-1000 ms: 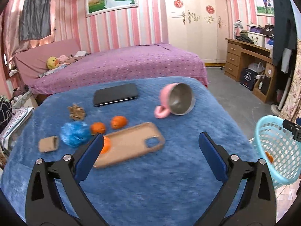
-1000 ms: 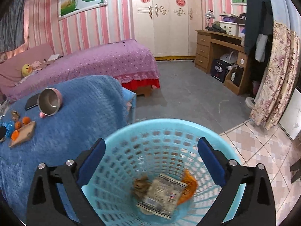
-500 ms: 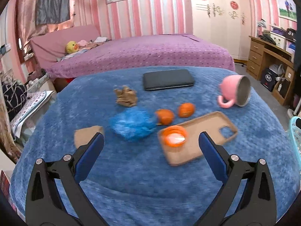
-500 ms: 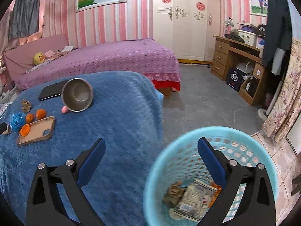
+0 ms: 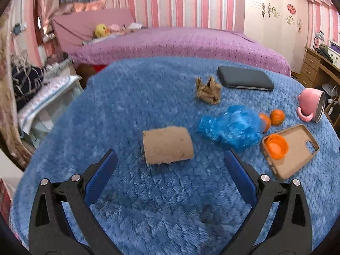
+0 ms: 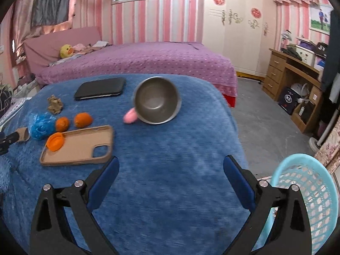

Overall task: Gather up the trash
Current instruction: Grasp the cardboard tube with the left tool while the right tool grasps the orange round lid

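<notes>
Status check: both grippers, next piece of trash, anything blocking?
Left gripper open, empty, lined up on flattened cardboard tube. Right gripper open, empty, above blanket; basket alongside. Nothing blocking the tube.

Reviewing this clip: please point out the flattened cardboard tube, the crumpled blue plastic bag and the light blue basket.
flattened cardboard tube (image 5: 167, 145), left wrist view, middle of its flat brown face.
crumpled blue plastic bag (image 5: 231, 126), left wrist view, centre of the crumpled bulk.
light blue basket (image 6: 318, 182), right wrist view, inner lattice wall.
</notes>
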Demonstrator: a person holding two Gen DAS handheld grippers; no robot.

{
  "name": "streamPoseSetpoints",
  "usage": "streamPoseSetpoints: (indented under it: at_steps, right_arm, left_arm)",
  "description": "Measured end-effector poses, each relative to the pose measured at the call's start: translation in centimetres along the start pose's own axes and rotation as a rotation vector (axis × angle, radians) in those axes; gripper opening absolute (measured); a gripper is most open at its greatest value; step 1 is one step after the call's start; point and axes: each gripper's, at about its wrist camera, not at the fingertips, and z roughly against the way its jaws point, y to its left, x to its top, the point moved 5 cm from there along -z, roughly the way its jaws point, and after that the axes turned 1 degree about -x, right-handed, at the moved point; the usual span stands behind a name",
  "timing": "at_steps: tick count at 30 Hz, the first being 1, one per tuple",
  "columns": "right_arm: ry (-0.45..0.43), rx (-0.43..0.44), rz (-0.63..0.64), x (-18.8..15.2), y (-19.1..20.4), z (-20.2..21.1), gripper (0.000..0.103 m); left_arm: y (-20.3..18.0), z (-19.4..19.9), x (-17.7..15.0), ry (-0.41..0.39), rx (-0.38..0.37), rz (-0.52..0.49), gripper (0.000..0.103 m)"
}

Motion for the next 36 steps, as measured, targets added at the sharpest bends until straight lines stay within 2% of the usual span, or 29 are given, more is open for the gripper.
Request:
streamPoseSetpoints:
  at_steps: [4, 6, 9, 10, 11, 21, 29, 33, 36]
  right_arm:
    - [0.014, -0.008, 0.035, -0.2, 1.7, -0.4, 0.096]
    - [0.022, 0.001, 0.036, -0.3, 2.2, -0.4, 0.096]
    - [0.025, 0.022, 0.027, -0.2, 3.0, -0.3, 0.096]
    - [0.02, 0.025, 0.026, -0.1, 3.3, -0.2, 0.096]
    - [0.014, 0.031, 0.026, 0.0, 3.7, -0.1, 0.096]
    - [0.031, 0.106, 0.181, 0.4, 11.8, -1.4, 0.096]
    - [0.112, 0.19, 0.2, 0.8, 16.7, -3.6, 0.095]
    - [0.141, 0.21, 0.23, 0.9, 18.6, -5.0, 0.077]
    - [0.145, 0.256, 0.228, 1.3, 19.2, -5.2, 0.054]
  left_arm:
    - [0.4, -1.8, 0.4, 0.03, -0.028, 0.025, 0.097]
    - [0.7, -2.5, 0.7, 0.036, -0.031, 0.04, 0.094]
    - [0.7, -3.8, 0.6, 0.074, -0.072, 0.057, 0.07]
    - [0.6, -4.1, 0.4, 0.094, -0.091, 0.057, 0.058]
    - [0.6, -4.2, 0.3, 0.103, -0.096, 0.058, 0.056]
    - [2.9, -1.2, -0.4, 0.053, -0.064, 0.016, 0.055]
    - [6.3, -1.4, -0.7, 0.076, -0.051, 0.087, 0.055]
    - [6.3, -1.5, -0.6, 0.075, -0.048, 0.084, 0.055]
    - [6.1, -1.4, -0.5, 0.069, -0.049, 0.075, 0.055]
